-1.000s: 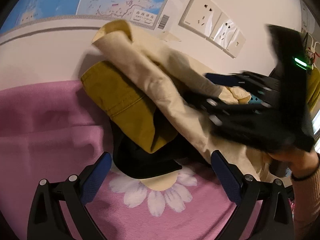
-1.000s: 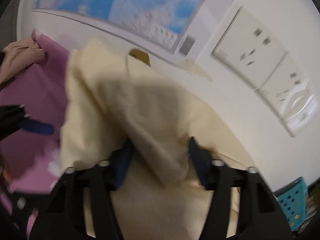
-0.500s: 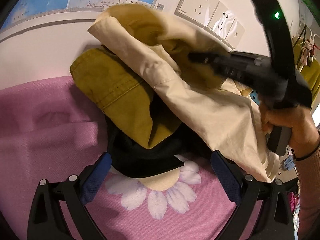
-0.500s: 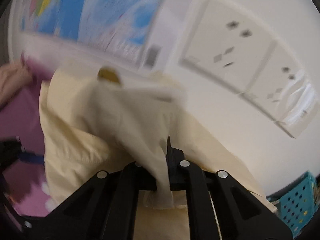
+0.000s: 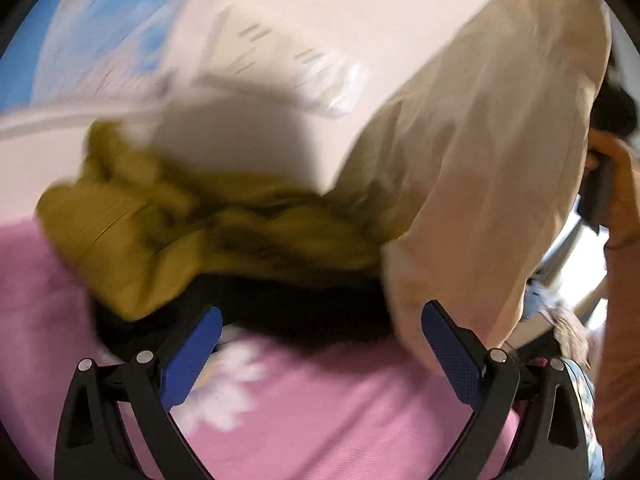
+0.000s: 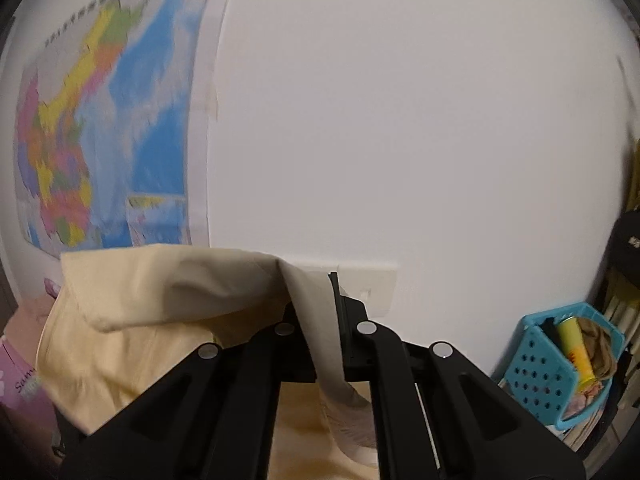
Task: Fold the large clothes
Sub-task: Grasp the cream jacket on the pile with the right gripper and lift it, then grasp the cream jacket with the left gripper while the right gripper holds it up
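A cream garment [image 5: 488,168] hangs lifted at the right of the left wrist view, its lower edge trailing over the pile. My right gripper [image 6: 320,312] is shut on a fold of this cream garment [image 6: 160,308], which drapes down to the left below it. A mustard garment [image 5: 168,232] lies on a black one [image 5: 280,312] against the wall, on the pink flowered bedcover [image 5: 320,412]. My left gripper [image 5: 320,344] stands open just in front of the black cloth, nothing between its blue pads [image 5: 192,356]. A hand [image 5: 616,184] shows at the right edge.
A white wall with sockets [image 5: 288,60] and a map [image 6: 92,132] stands close behind the pile. A blue perforated basket [image 6: 560,364] holding small items hangs at the right. A dark item [image 6: 628,240] hangs above it.
The right gripper closed on the cream garment and pulled it up high off the pile. The left gripper moved closer to the pile, and the mustard garment now lies uncovered.
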Tool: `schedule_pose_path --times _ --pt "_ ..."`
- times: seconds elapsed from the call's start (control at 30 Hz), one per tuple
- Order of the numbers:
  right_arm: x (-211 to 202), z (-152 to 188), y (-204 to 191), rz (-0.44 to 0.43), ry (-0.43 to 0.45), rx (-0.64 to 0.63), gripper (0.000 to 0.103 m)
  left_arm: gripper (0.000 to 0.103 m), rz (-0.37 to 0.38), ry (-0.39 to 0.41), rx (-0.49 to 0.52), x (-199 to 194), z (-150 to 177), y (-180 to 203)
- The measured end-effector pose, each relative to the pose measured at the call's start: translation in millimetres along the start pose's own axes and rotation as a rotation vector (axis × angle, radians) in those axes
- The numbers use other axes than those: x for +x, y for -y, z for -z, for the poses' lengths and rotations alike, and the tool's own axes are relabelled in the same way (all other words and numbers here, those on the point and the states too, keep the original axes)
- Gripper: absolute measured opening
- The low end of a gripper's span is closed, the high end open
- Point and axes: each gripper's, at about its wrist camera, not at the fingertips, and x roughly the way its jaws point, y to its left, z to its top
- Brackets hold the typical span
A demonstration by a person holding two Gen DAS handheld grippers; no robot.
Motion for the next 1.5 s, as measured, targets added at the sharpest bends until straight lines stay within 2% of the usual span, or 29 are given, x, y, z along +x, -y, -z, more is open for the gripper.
schedule_pose_path --times 0.07,0.17,0.23,0.33,0.43,0.47,0.53,0.6,0.63,0.67,0.7,0.73,0.8,0.93,0.97,1.07,1.1,1.13,1.17,1.23,1.3,1.37,1.5 --pt "-22.4 -4.1 3.8 0.017 0.011 0.000 0.003 0.096 0.062 0.014 0.089 -7.4 8.1 24.9" --pt "-41.5 -14.6 0.4 0.044 0.011 -0.014 0.003 0.096 0.136 -0.008 0.237 -17.2 30.4 61.5" --pt "-43.7 -13.8 -10.8 0.060 0.011 -0.017 0.003 0.096 0.151 -0.018 0.276 -17.7 37.1 79.9" --pt "-62.4 -15.5 -9.4 0.081 0.014 -0.010 0.003 0.096 0.181 -0.030 0.295 -6.4 45.5 117.2" --pt "-74.4 -15.0 -17.8 0.089 0.015 -0.013 0.003 0.096 0.167 -0.030 0.267 2.2 39.8 139.7" --pt "-78.3 -14.0 -19.0 0.091 0.015 -0.013 0.003 0.096 0.158 -0.032 0.247 4.4 39.1 143.9" --pt "-88.1 -11.7 -21.1 0.085 0.019 -0.002 0.003 0.096 0.089 -0.047 0.208 19.9 38.0 145.1" --pt "-97.9 -8.8 -21.6 0.084 0.026 0.001 0.003 0.095 0.068 -0.085 0.144 35.3 37.6 137.0" --pt "-104.9 -7.7 -20.5 0.087 0.032 0.001 0.003 0.081 0.049 -0.106 0.117 44.3 37.2 131.1" --pt "-112.3 -7.2 -17.4 0.091 0.037 0.004 0.003 0.043 0.043 -0.120 0.103 49.7 36.4 126.2" --pt "-122.6 -6.8 -13.1 0.094 0.043 0.012 0.003 0.019 0.049 -0.159 0.081 57.2 33.7 117.5" --pt "-132.1 -6.6 -9.4 0.101 0.039 0.012 0.003 0.002 0.031 -0.186 0.052 60.0 28.6 107.1" --pt "-155.5 -8.5 -2.1 0.136 0.060 -0.001 0.003 0.002 -0.016 -0.124 0.043 46.0 11.7 93.6" --pt "-217.0 -26.8 10.4 0.179 0.142 -0.006 0.003 0.001 -0.055 0.051 0.067 -9.2 -44.2 92.1" --pt "-231.5 -31.4 9.7 0.184 0.165 -0.019 0.003 0.001 -0.060 0.119 0.090 -34.1 -63.6 96.1" --pt "-281.1 -48.0 0.7 0.215 0.236 -0.104 0.003 0.001 -0.064 0.244 0.118 -96.0 -101.4 106.1" --pt "-297.4 -52.2 -2.7 0.229 0.259 -0.135 0.003 0.001 -0.073 0.314 0.137 -129.8 -115.6 110.7" --pt "-312.8 -55.9 -2.6 0.217 0.275 -0.131 0.003 0.001 -0.074 0.352 0.147 -144.4 -123.1 114.1" --pt "-325.5 -59.0 -1.9 0.199 0.277 -0.123 0.003 0.001 -0.082 0.425 0.173 -181.5 -132.8 120.0" --pt "-339.9 -60.0 -3.5 0.184 0.280 -0.118 0.003 0.001 -0.097 0.497 0.217 -221.6 -144.0 127.8" --pt "-352.5 -57.1 -9.5 0.143 0.293 -0.120 0.003 0.001 -0.152 0.529 0.279 -264.1 -148.3 144.7" --pt "-361.9 -52.8 -14.4 0.058 0.304 -0.099 0.003 0.002 -0.219 0.536 0.315 -292.6 -147.0 152.0" --pt "-379.6 -44.8 -41.4 -0.131 0.337 -0.120 0.003 0.002 -0.385 0.579 0.359 -362.6 -120.9 162.0"
